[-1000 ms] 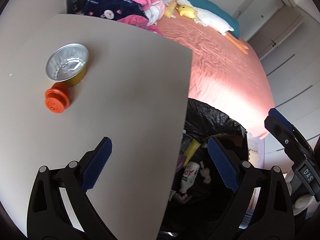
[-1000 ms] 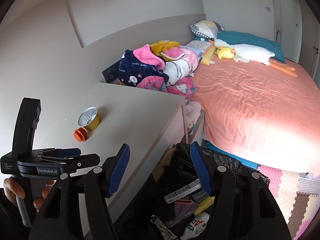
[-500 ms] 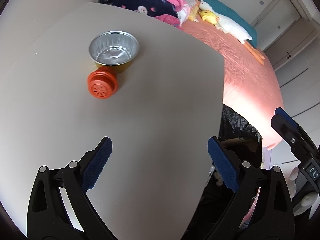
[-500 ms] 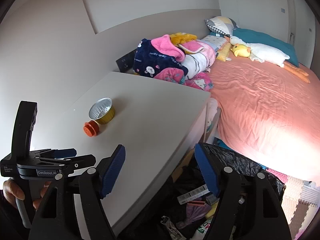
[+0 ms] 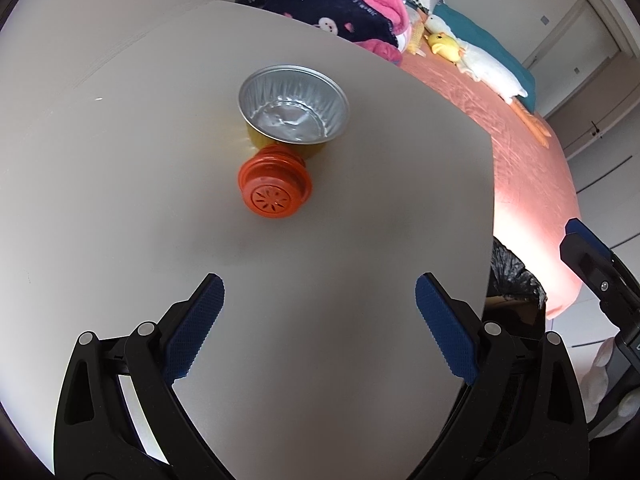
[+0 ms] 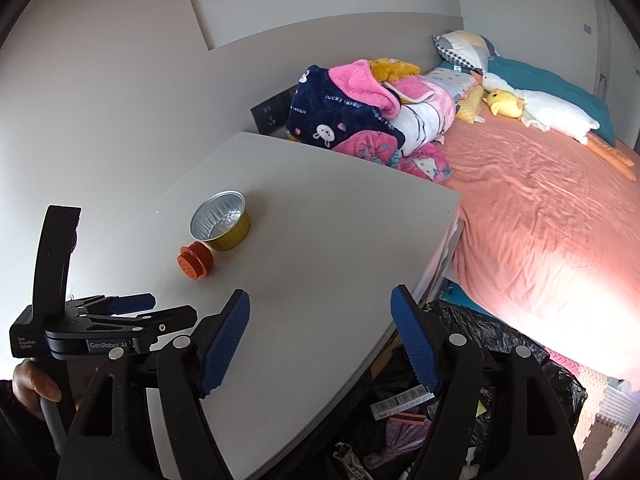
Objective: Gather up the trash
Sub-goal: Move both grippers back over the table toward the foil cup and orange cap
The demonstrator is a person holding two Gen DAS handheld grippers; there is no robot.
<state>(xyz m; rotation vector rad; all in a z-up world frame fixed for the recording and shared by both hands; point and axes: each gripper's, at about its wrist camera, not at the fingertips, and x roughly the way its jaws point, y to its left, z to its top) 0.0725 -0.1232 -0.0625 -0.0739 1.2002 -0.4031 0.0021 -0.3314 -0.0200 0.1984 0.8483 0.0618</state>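
An orange plastic cap [image 5: 275,187] lies on its side on the grey table [image 5: 360,240], touching a gold foil cup [image 5: 294,110] behind it. Both also show in the right wrist view, the cap [image 6: 195,261] and the cup [image 6: 221,220]. My left gripper [image 5: 318,330] is open and empty above the table, with the cap ahead of it. It also shows in the right wrist view [image 6: 132,304]. My right gripper [image 6: 320,340] is open and empty over the table's right edge, above a black trash bag [image 6: 500,360] with several wrappers inside.
A bed with a pink sheet [image 6: 540,208] stands right of the table. A pile of blankets [image 6: 360,120] and plush toys [image 6: 532,108] lie at its head. A wall socket panel [image 6: 272,114] sits behind the table. Foam floor mats [image 6: 604,412] lie past the bag.
My left gripper has swung from the trash bag at the table's edge to over the table, closing on the cap and cup. My right gripper has shifted left a little.
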